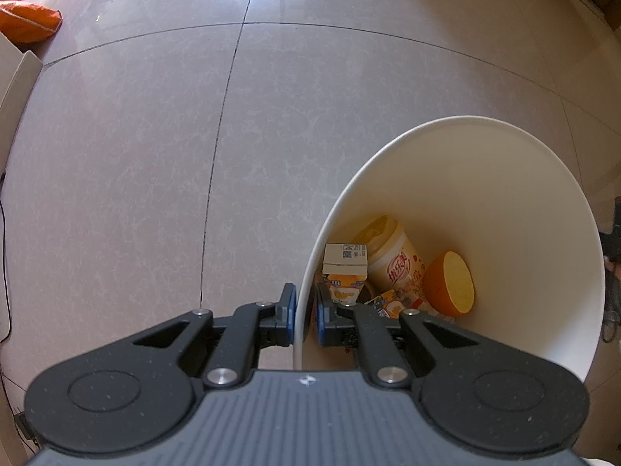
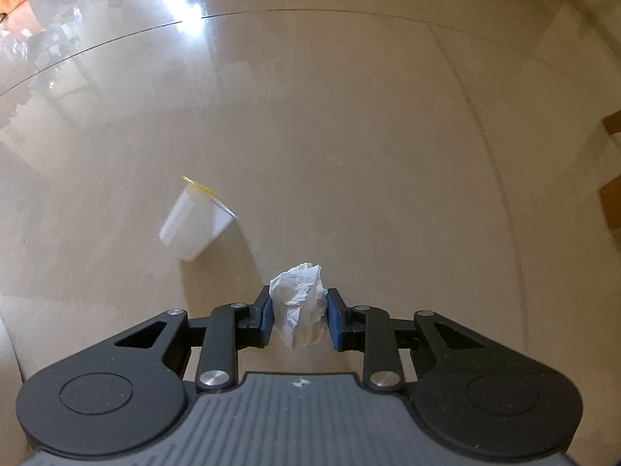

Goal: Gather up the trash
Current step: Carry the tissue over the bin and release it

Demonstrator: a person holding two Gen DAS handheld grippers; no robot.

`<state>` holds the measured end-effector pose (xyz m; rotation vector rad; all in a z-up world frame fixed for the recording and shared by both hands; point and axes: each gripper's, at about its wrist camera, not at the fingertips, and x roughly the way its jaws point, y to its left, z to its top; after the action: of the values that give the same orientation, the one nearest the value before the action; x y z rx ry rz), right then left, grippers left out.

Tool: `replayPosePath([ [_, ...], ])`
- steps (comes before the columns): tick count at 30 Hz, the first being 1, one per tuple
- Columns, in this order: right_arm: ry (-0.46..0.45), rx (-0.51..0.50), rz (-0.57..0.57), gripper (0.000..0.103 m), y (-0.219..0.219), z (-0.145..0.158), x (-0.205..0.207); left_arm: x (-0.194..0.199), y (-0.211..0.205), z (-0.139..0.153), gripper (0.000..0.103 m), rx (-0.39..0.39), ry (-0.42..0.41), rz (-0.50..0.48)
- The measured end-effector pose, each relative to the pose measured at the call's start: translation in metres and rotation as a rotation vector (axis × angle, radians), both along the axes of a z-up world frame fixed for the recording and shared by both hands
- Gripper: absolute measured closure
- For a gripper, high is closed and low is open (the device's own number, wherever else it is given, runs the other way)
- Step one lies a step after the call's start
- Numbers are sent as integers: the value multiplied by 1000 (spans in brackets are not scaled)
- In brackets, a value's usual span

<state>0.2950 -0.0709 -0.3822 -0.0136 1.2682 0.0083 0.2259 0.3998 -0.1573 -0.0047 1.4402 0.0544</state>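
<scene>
Both pairs of fingers are clamped on something: the right gripper (image 2: 299,312) pinches a crumpled white tissue (image 2: 299,303) between its blue pads, and the left gripper (image 1: 306,316) grips the near rim of a white bin (image 1: 504,209), one finger outside the wall and one inside.

Taking the bin as the landmark: down at its bottom, just past the inner finger, lie a small juice carton (image 1: 344,268), a yellow-lidded drink cup (image 1: 392,260) on its side and an orange-and-yellow round piece (image 1: 450,283), all pressed close together. The tissue is not in the left view, so how it sits relative to the bin cannot be told. Beyond the tissue, well apart from it on the tiled floor (image 2: 349,136), a white plastic cup (image 2: 196,223) with a yellow foil lid lies tipped over, not yet collected.

Risk from here: the tissue is soft and held only by its middle, so a quick swing toward the bin could let it slip or tear free. The bin hangs from a single rim pinch, so any tilt could twist it out of the grip and spill what is inside.
</scene>
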Motion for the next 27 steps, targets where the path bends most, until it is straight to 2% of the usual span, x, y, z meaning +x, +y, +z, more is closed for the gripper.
replayPosePath([
  [5,38,-4,7,71,2,38,-12,-1,-1,-1,95,6,-1,-7],
  [14,36,50,174,71,29,165,-55,-3,-1,1,95,-10,-13,-19],
  [21,19,98,356,71,85,269,-86,-4,0,2,95,-16,-20,-28],
  [27,-14,136,515,71,155,320,-97,-4,1,3,95,-14,-24,-28],
])
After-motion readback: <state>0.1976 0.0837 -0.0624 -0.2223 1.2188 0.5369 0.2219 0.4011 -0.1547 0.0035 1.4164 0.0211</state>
